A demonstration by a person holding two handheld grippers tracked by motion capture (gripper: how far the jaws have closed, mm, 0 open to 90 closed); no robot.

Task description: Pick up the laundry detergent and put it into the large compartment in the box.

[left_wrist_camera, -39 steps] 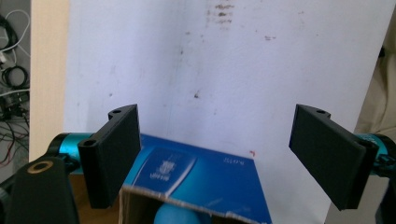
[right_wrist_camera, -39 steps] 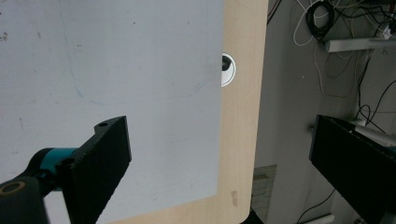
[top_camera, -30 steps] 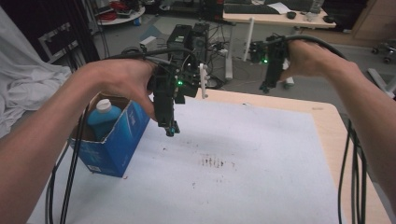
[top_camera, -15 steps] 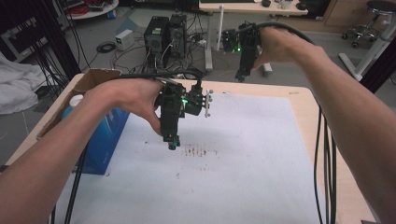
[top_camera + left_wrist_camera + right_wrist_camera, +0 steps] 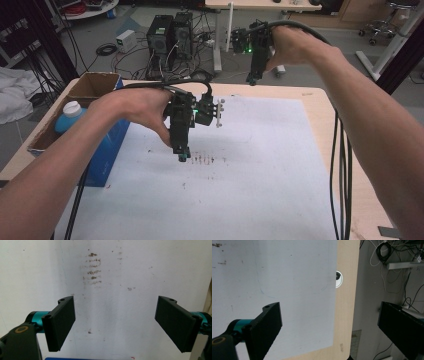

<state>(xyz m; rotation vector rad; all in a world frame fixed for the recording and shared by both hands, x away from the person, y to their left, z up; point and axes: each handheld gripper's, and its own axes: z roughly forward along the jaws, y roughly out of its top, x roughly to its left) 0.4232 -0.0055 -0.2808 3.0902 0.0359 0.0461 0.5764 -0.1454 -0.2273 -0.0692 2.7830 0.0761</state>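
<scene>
In the high view, the left gripper [image 5: 182,158] is hanging jaws-down over the white sheet [image 5: 260,190], just beside a patch of brown stains [image 5: 202,160]; the right gripper [image 5: 250,80] is hovering at the table's far edge. In the left gripper view, its jaws are standing spread wide with nothing between them, facing the stains [image 5: 92,267]. In the right gripper view, the jaws are likewise gaping apart, straddling the sheet's edge [image 5: 334,315].

The right gripper [image 5: 329,330] hangs wide open with nothing between its jaws, over the white sheet [image 5: 274,285] and the bench [image 5: 344,310] edge; cables [image 5: 392,255] lie beyond.
</scene>
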